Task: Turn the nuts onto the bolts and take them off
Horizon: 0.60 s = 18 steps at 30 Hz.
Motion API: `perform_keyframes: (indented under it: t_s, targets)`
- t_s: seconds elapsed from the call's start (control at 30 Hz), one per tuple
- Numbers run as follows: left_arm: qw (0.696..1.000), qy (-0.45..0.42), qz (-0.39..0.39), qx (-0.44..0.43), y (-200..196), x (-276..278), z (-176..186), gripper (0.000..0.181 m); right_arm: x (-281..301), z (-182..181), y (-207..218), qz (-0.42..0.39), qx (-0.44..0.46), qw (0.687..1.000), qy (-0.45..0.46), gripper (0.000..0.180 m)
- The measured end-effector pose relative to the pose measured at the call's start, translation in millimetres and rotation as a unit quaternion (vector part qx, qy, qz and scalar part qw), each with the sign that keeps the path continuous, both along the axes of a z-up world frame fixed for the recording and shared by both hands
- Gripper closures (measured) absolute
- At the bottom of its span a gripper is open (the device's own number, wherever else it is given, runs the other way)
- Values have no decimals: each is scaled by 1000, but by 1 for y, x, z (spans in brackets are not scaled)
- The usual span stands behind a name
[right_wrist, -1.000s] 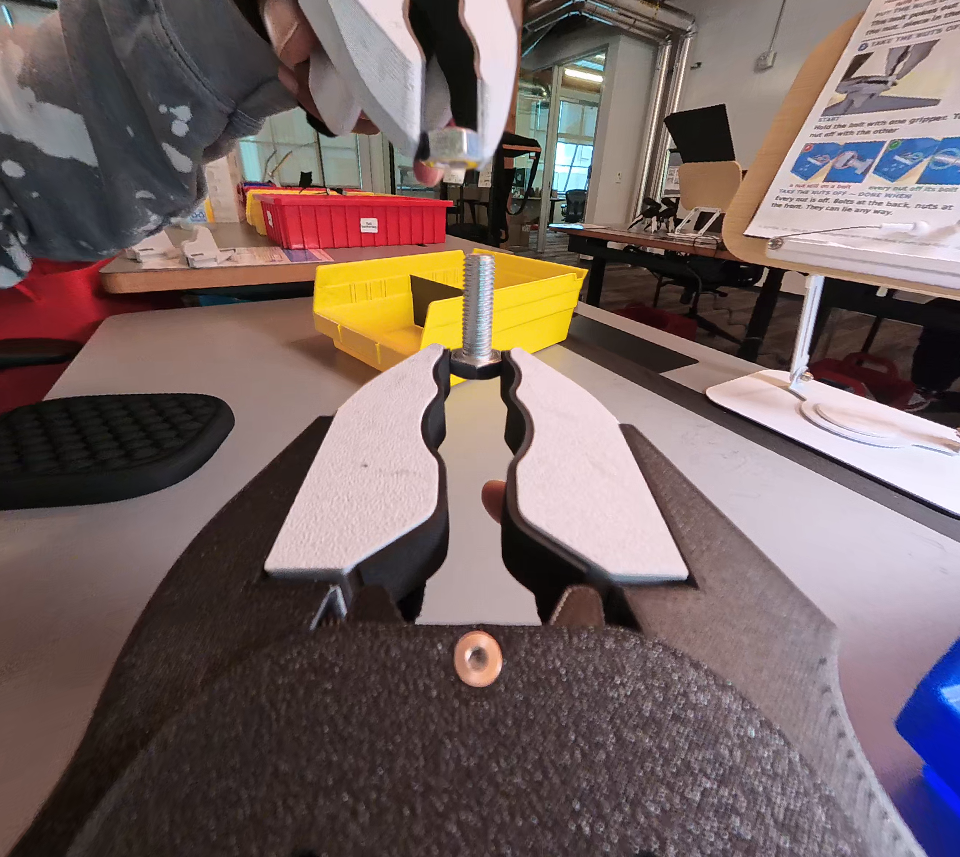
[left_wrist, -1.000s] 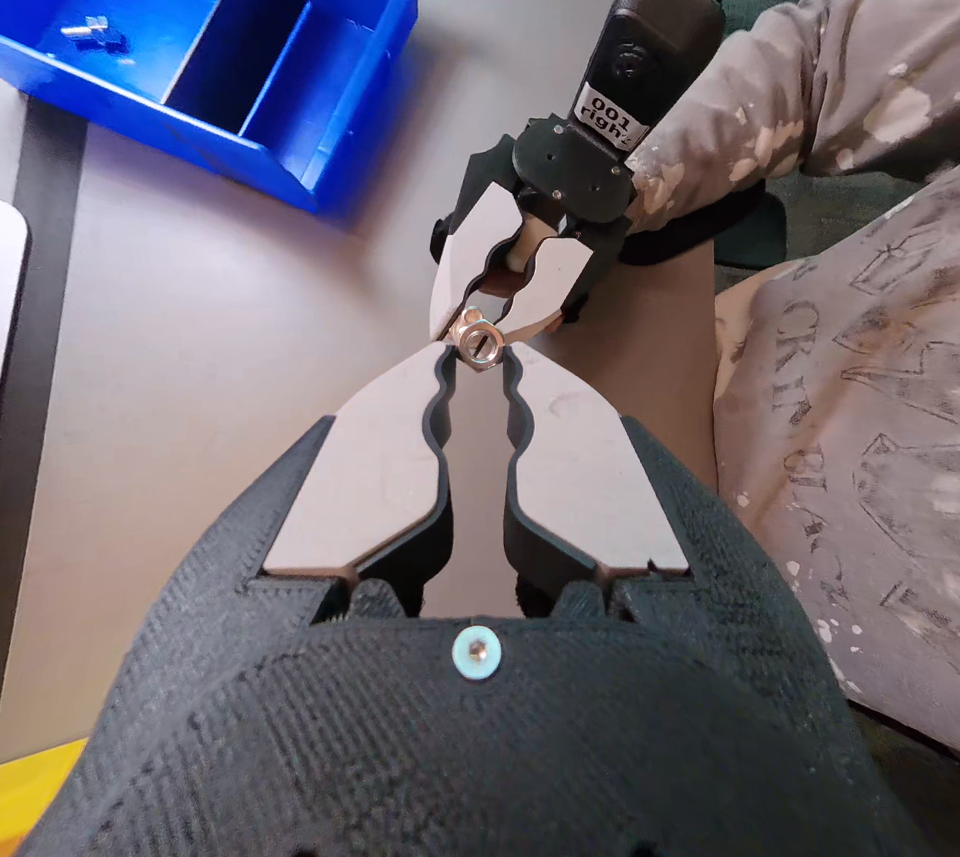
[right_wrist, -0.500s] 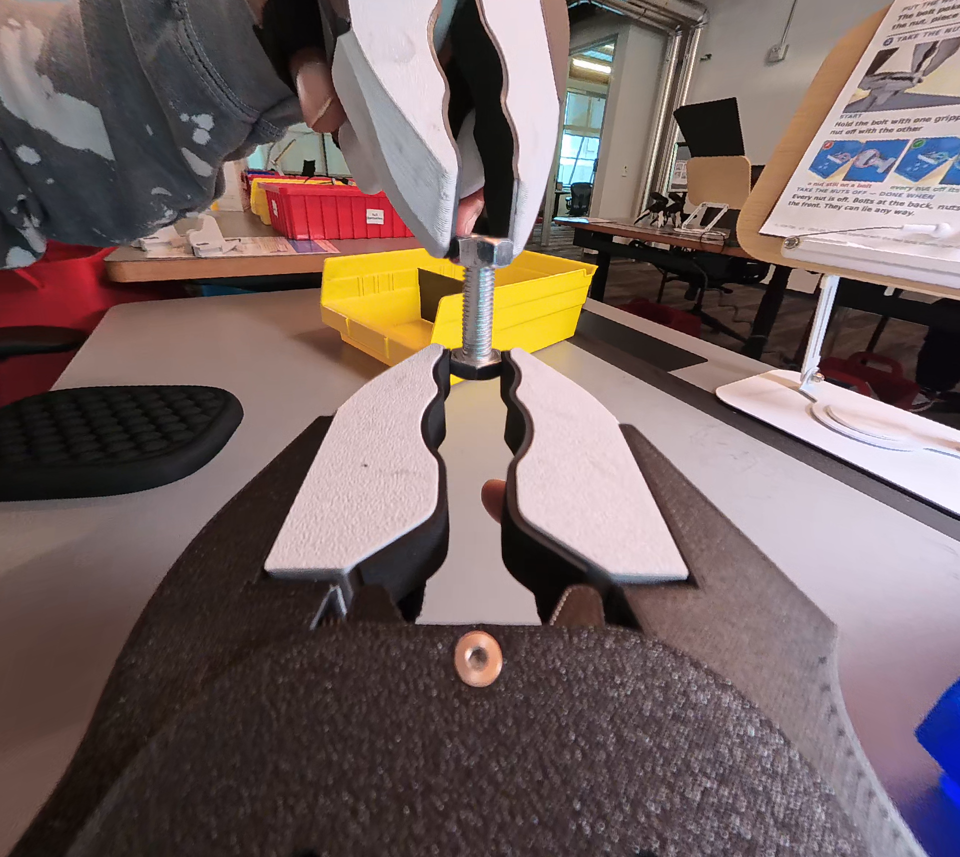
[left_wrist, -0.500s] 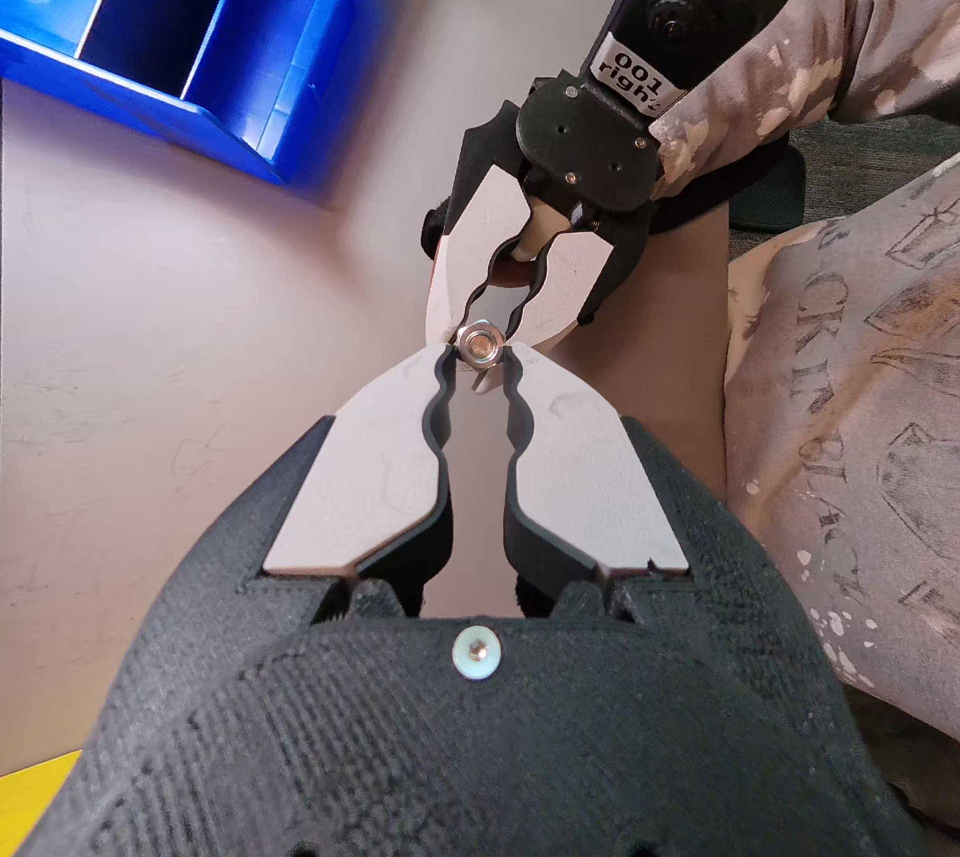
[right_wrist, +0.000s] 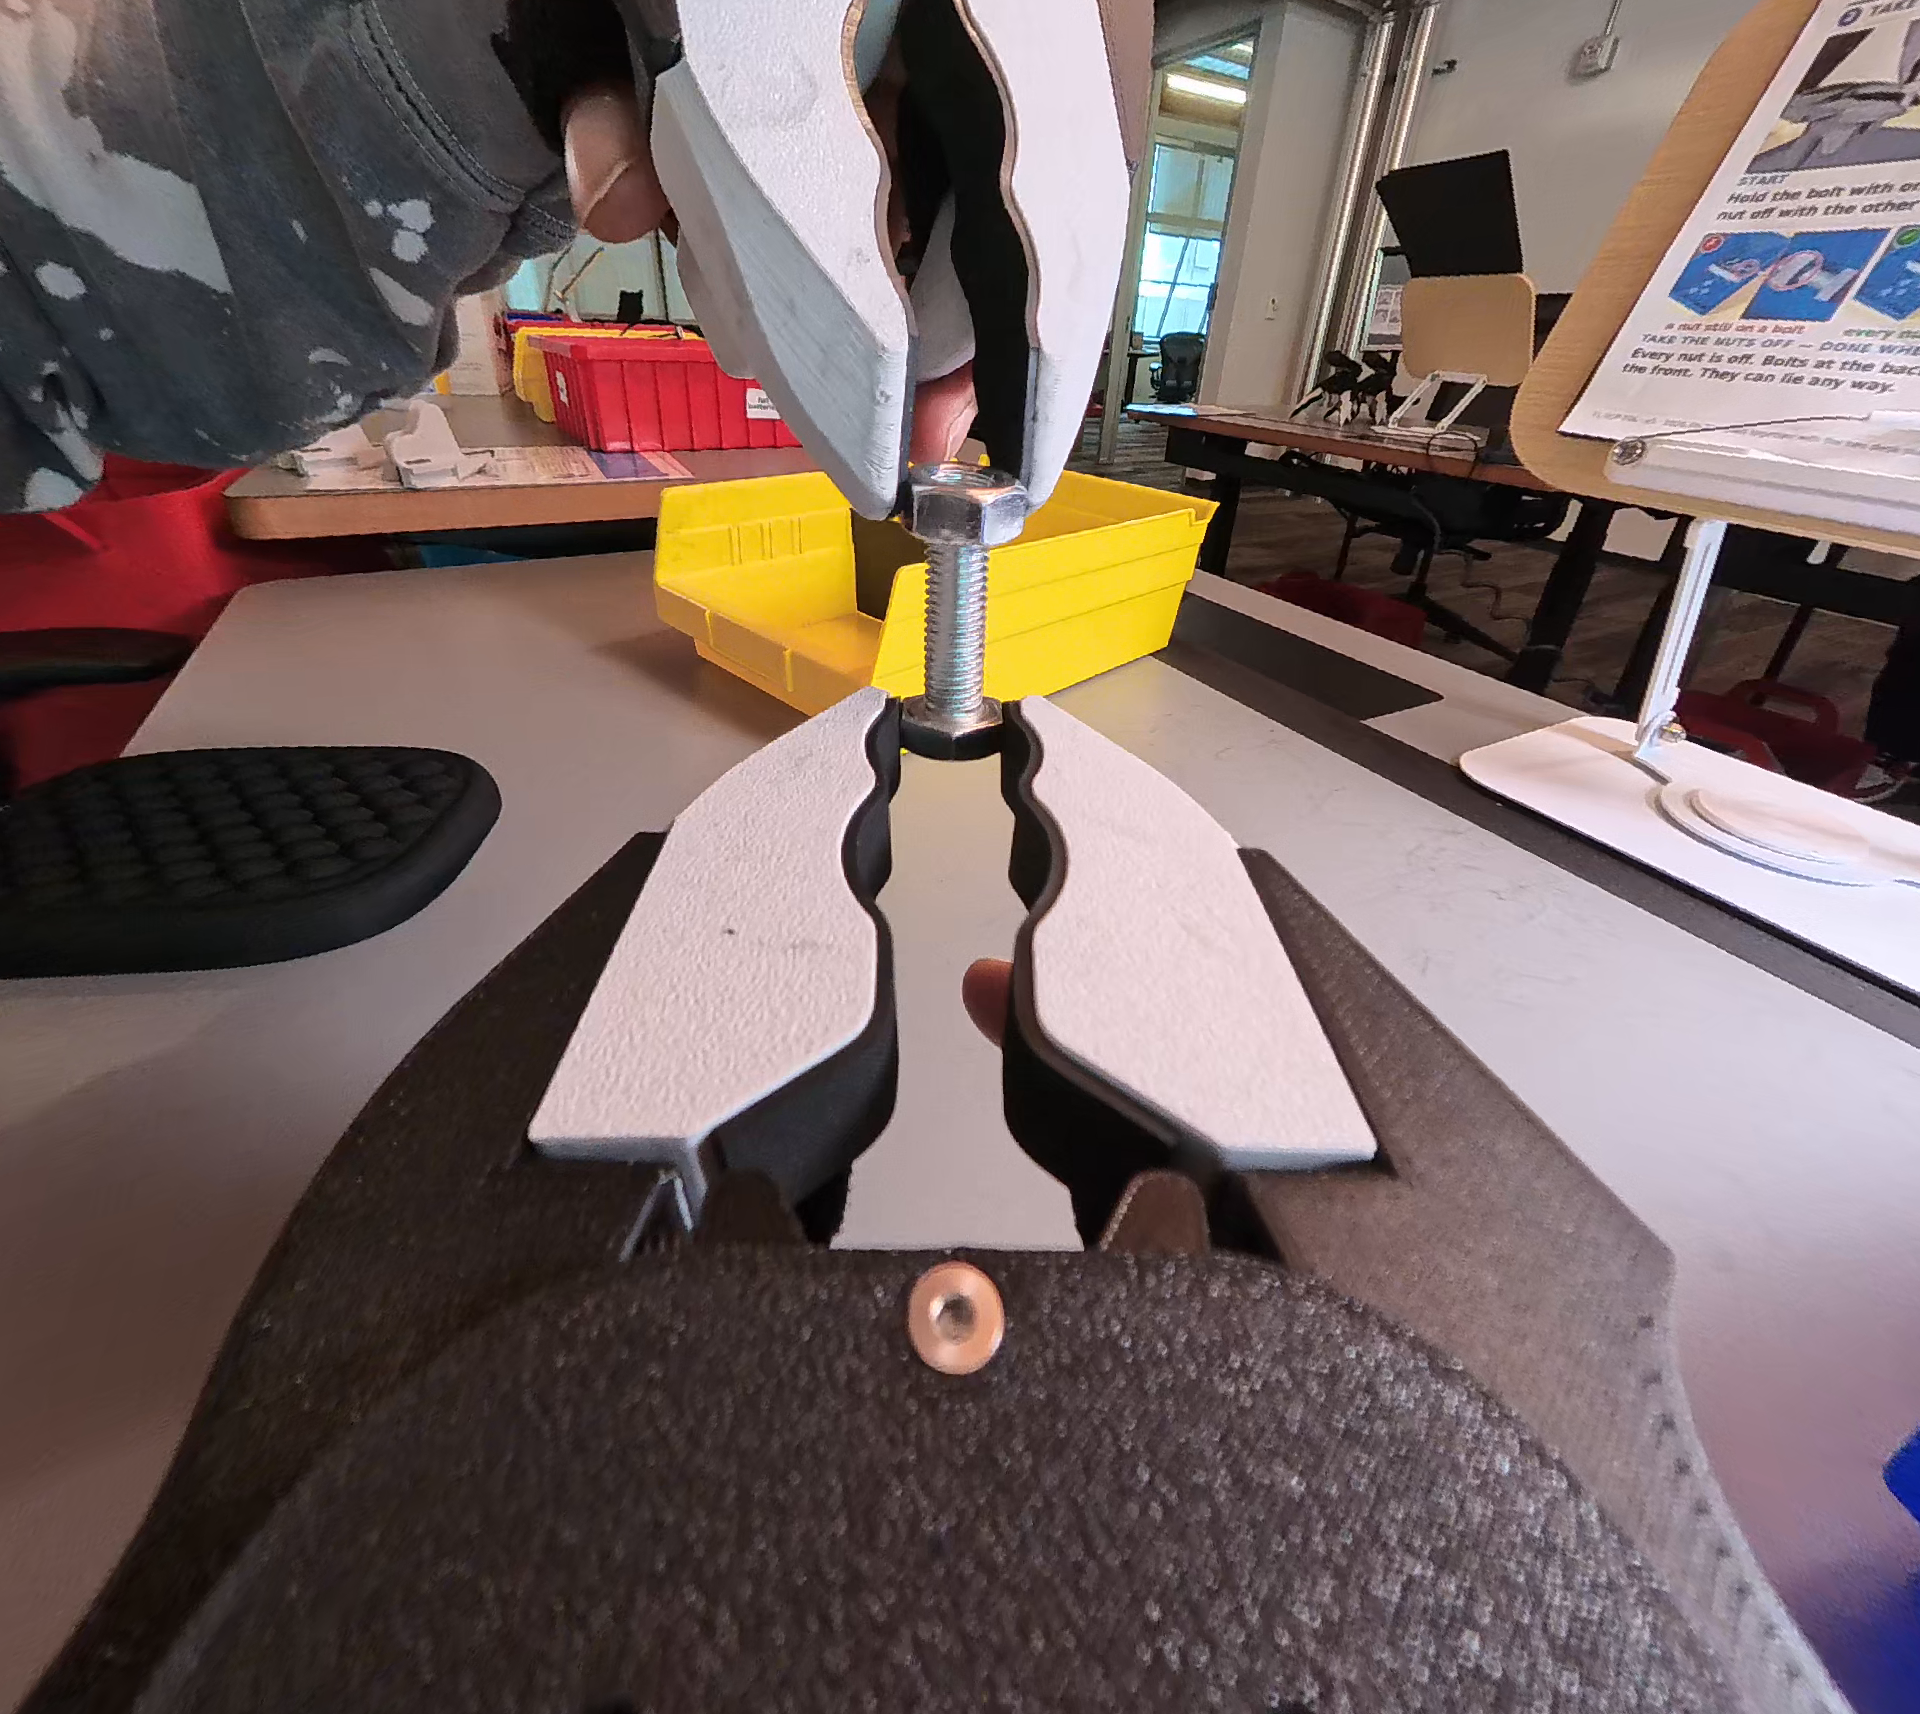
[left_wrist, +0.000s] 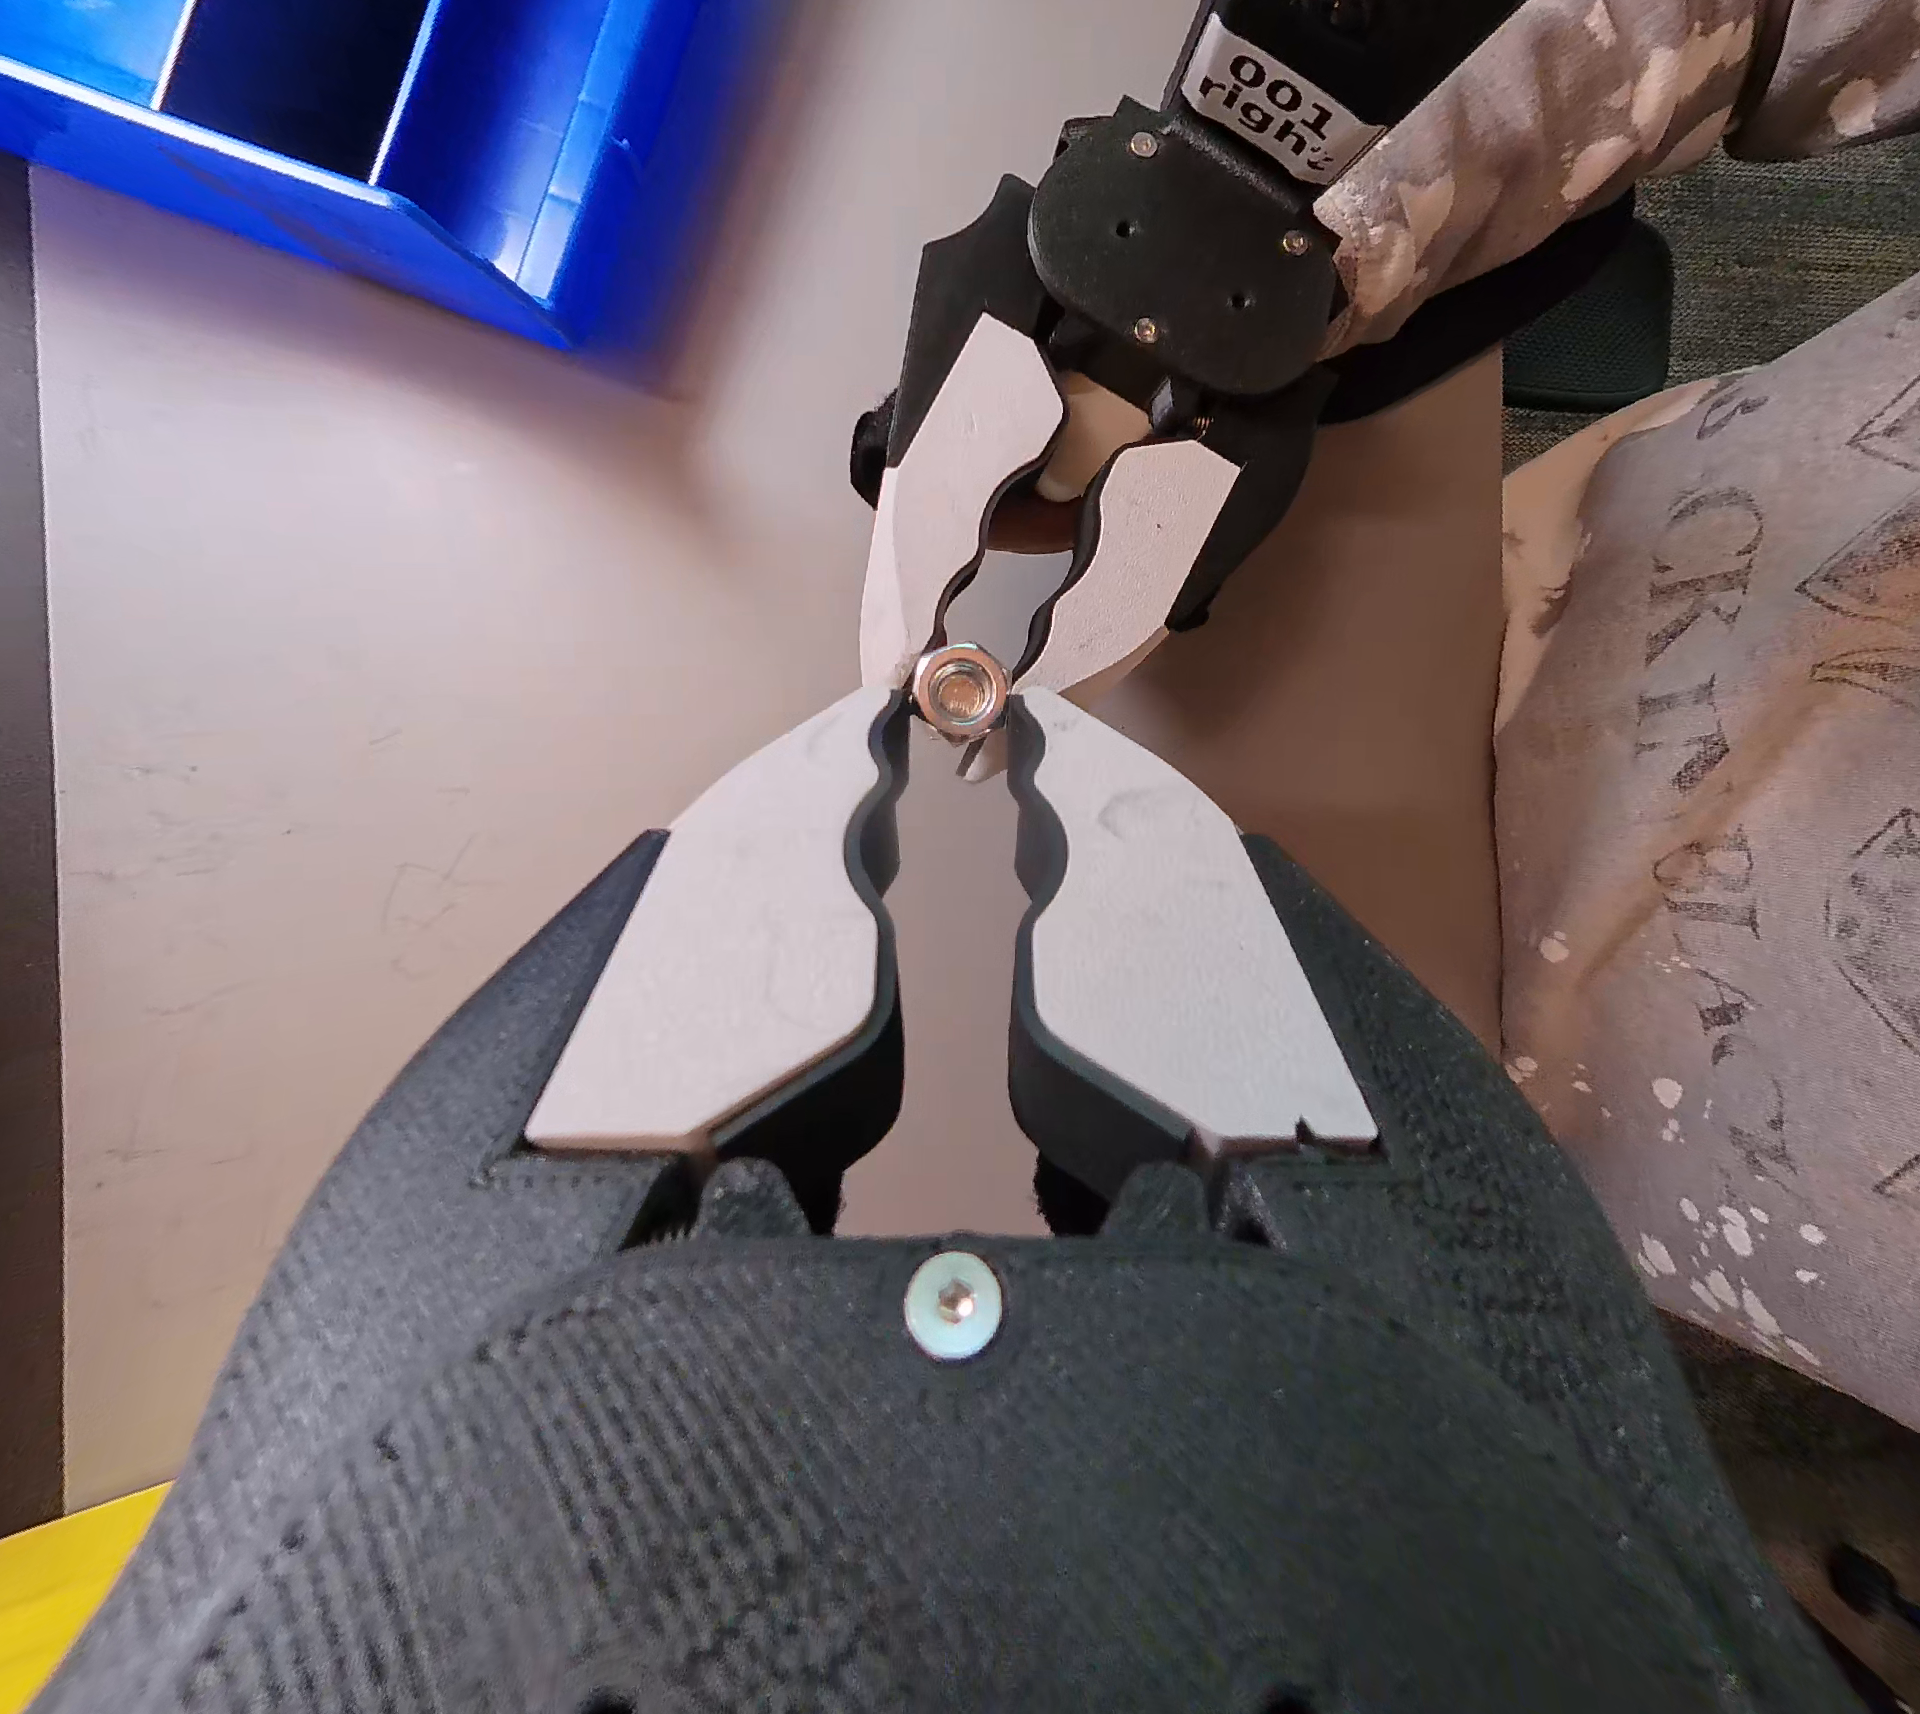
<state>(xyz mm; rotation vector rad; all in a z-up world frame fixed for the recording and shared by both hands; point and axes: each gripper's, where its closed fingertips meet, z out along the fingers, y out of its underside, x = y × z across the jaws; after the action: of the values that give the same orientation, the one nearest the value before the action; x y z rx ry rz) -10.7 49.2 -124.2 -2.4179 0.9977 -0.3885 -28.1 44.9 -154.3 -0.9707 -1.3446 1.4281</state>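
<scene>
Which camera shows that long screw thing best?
The right wrist view: the bolt stands upright in full side profile, threads visible, nut at its tip. The left wrist view looks straight down, showing only its end inside the nut.

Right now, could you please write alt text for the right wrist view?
The right tongs grip the head of an upright silver threaded bolt, while the left tongs reach down from above, holding a silver hex nut on its tip. A yellow plastic bin stands behind on the grey table.
</scene>
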Motion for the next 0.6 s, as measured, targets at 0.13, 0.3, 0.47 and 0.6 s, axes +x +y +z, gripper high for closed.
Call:
perform_keyframes:
  t_s: [0.13, 0.3, 0.47, 0.6]
  targets:
    - [1000, -9, 1, 4, 0, 0, 1, 162, 0, 1, 0, 0, 0, 1000, 2, 162]
    - [1000, -21, 5, 9, 0, 0, 1, 162, 1, 1, 0, -1, -1, 1000, 3, 162]
    - [999, -28, 8, 18, 0, -1, 2, 158, 0, 0, 0, 0, -1, 1000, 2, 162]
    - [998, -49, 13, 44, -1, -2, 9, 152, 0, 1, 1, -2, -2, 1000, 4, 162]
